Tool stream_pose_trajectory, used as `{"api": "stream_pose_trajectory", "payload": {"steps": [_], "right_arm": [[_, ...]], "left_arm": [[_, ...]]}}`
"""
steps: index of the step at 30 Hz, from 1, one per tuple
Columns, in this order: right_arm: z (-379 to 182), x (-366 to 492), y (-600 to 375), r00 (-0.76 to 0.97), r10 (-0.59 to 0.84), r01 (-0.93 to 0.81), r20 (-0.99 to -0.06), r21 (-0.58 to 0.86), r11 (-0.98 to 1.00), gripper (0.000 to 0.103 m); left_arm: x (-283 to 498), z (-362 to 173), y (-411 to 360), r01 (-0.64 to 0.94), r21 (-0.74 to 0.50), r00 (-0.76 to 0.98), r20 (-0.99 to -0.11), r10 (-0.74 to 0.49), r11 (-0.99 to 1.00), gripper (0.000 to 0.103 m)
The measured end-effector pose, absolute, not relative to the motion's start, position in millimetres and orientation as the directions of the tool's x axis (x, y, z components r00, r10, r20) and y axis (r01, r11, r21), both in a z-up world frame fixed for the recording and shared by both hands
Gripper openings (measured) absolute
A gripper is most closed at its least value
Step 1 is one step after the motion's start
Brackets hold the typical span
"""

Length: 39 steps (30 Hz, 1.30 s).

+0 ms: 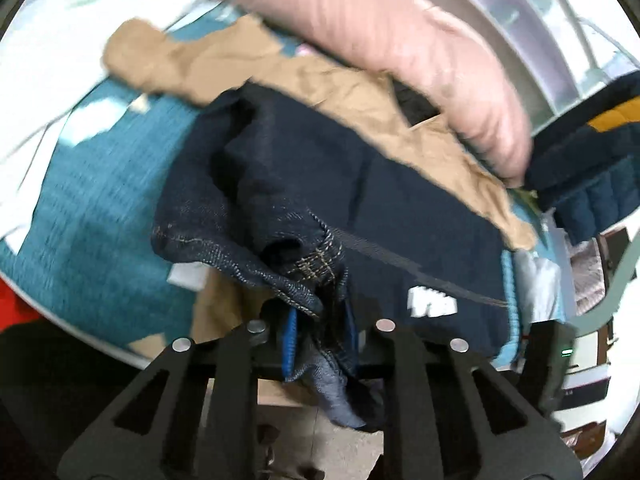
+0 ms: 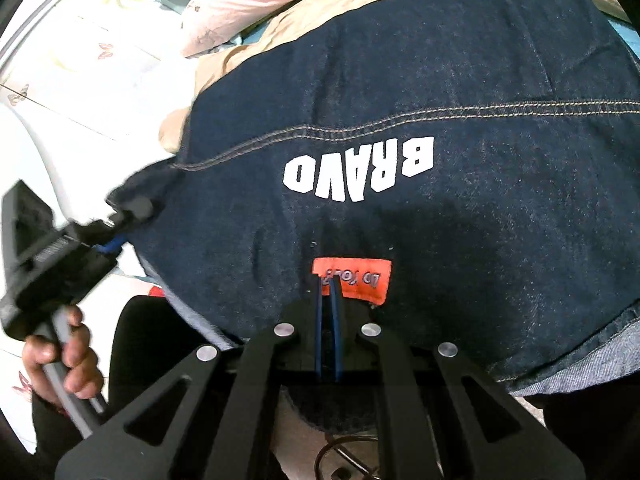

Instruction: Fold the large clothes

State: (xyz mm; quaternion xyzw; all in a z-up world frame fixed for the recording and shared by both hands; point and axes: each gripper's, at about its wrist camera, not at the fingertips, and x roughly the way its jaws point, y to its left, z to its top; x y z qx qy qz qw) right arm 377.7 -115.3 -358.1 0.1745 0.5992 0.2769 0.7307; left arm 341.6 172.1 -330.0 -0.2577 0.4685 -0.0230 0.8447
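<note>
Both hand-held grippers pinch denim garment [image 2: 400, 100], lettering upside-down.

Dark denim garment [image 2: 440, 100], white "BRAVO" lettering, orange label [image 2: 360, 280] at near hem. Right gripper [image 2: 328, 284] pinched on the hem at the label. Left gripper [image 2: 128, 216] clamps the garment's left corner; hand [image 2: 60, 356] on its handle. Tan garment [image 2: 280, 28] beneath; pink pillow [image 2: 240, 4] beyond.

White butterfly-print bedsheet [image 2: 80, 64], teal blanket [image 1: 92, 208], pink pillow [image 1: 384, 44], pale shelving [image 1: 532, 36] behind

Home bedroom: bed with butterfly-print sheet [image 2: 80, 80], pink pillow [image 1: 380, 40], teal blanket [image 1: 100, 200] (clothes heaped on top), white shelving [image 1: 540, 40] behind.
</note>
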Motion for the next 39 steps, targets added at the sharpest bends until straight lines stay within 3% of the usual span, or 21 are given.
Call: {"api": "stream_pose_trajectory", "payload": {"steps": [2, 7, 9, 15, 17, 29, 34, 39], "right_arm": [[-372.4, 377.4, -113.1, 0.081, 0.606, -0.181, -0.792, 0.586, 0.79, 0.001], [-380.1, 376.0, -116.4, 0.081, 0.612, -0.162, -0.786, 0.596, 0.787, 0.0], [-365.6, 372.3, -124.6, 0.157, 0.623, -0.172, -0.766, 0.6, 0.781, 0.006], [-324.6, 367.8, -162.2, 0.358, 0.688, -0.178, -0.631, 0.677, 0.714, 0.006], [-319.5, 363.9, -172.6, 0.398, 0.673, -0.158, -0.624, 0.676, 0.72, 0.006], [-314.2, 341.6, -266.4, 0.552, 0.487, 0.066, -0.677, 0.617, 0.784, 0.006], [-328.9, 340.1, -293.9, 0.536, 0.405, 0.205, -0.741, 0.58, 0.788, 0.006], [-320.8, 336.2, -313.4, 0.569, 0.34, 0.245, -0.749, 0.549, 0.799, 0.006]], "left_arm": [[344.9, -319.2, 161.2, -0.152, -0.478, 0.579, -0.752, -0.313, 0.865, 0.017], [350.7, -295.2, 106.3, 0.025, -0.474, 0.592, -0.702, -0.395, 0.88, 0.017], [353.3, -287.0, 87.8, 0.077, -0.478, 0.584, -0.69, -0.428, 0.875, 0.017], [370.0, -275.6, 21.3, 0.217, -0.475, 0.539, -0.67, -0.511, 0.853, 0.017], [374.7, -277.0, -2.5, 0.263, -0.48, 0.511, -0.666, -0.543, 0.837, 0.017], [419.2, -319.6, -140.5, 0.401, -0.531, 0.307, -0.69, -0.656, 0.746, 0.017], [433.9, -365.4, -176.3, 0.39, -0.498, 0.195, -0.777, -0.598, 0.774, 0.018], [449.7, -397.0, -189.5, 0.344, -0.515, 0.119, -0.805, -0.581, 0.785, 0.029]]}}
